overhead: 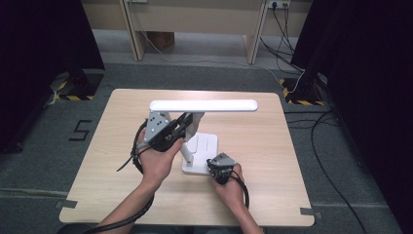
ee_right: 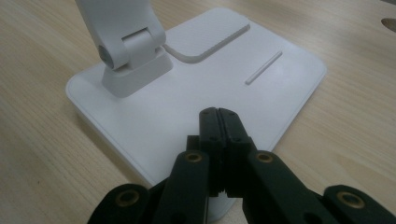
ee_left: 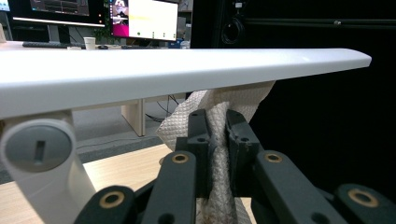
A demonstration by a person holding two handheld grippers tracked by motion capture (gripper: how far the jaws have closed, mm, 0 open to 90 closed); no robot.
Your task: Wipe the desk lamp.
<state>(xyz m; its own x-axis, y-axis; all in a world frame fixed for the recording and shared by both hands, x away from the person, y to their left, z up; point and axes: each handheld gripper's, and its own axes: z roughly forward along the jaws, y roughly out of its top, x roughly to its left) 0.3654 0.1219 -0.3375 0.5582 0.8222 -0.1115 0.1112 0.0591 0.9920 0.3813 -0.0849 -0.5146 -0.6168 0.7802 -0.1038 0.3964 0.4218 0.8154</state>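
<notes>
A white desk lamp stands mid-table, its long flat head [overhead: 203, 105] level above its square base [overhead: 207, 146]. My left gripper [overhead: 187, 122] is shut on a wad of white paper towel [ee_left: 219, 140], which is held just under the lamp head [ee_left: 187, 70] beside the arm's hinge [ee_left: 39, 149]. My right gripper [overhead: 214, 168] is shut with nothing between its jaws; its tips [ee_right: 219, 116] rest down on the near corner of the lamp base [ee_right: 196, 93]. The lamp arm's lower hinge [ee_right: 130, 46] rises from the base's left side.
The light wooden table [overhead: 258, 161] has bare room to the right and left of the lamp. Black curtains and stands flank the table, cables lie on the floor at right, and desks with monitors stand beyond.
</notes>
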